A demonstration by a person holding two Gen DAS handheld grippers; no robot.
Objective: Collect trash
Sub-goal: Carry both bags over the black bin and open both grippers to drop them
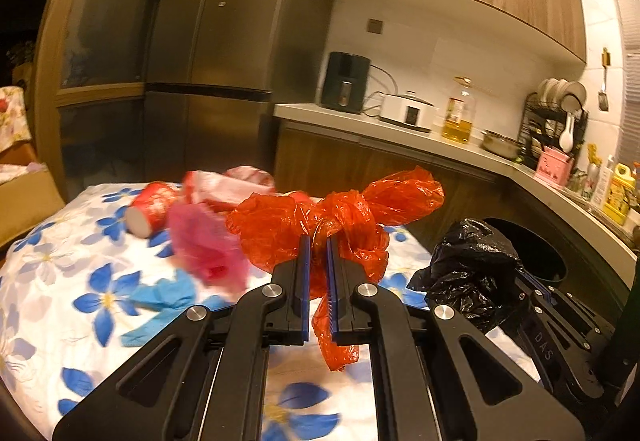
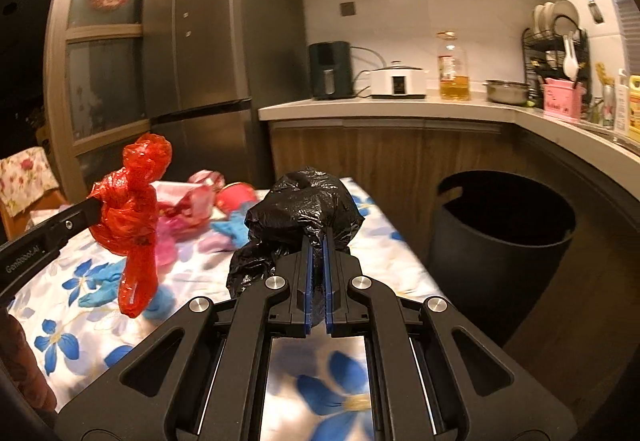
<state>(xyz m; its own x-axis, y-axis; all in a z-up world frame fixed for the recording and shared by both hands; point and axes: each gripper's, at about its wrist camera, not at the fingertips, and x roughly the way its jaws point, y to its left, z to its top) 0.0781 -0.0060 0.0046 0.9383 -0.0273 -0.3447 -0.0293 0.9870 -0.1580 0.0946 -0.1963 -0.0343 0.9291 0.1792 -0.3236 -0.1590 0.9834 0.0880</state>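
Note:
My left gripper (image 1: 318, 241) is shut on a knotted red plastic bag (image 1: 340, 217), lifted above the flowered tablecloth (image 1: 80, 281); a tail of the bag hangs below the jaws. My right gripper (image 2: 318, 239) is shut on a crumpled black plastic bag (image 2: 304, 209), also lifted off the table. In the right wrist view the red bag (image 2: 132, 217) hangs at the left with the left gripper's finger (image 2: 60, 227) behind it. In the left wrist view the black bag (image 1: 472, 265) is at the right. A dark round trash bin (image 2: 500, 241) stands open beside the table's right end.
On the table lie a red paper cup (image 1: 150, 207) on its side, a pink wrapper (image 1: 204, 245), a blue glove (image 1: 160, 301) and red-white packaging (image 1: 236, 185). A counter (image 2: 400, 107) with appliances, an oil bottle (image 2: 454, 69) and a dish rack runs behind; a fridge (image 2: 224, 41) stands left.

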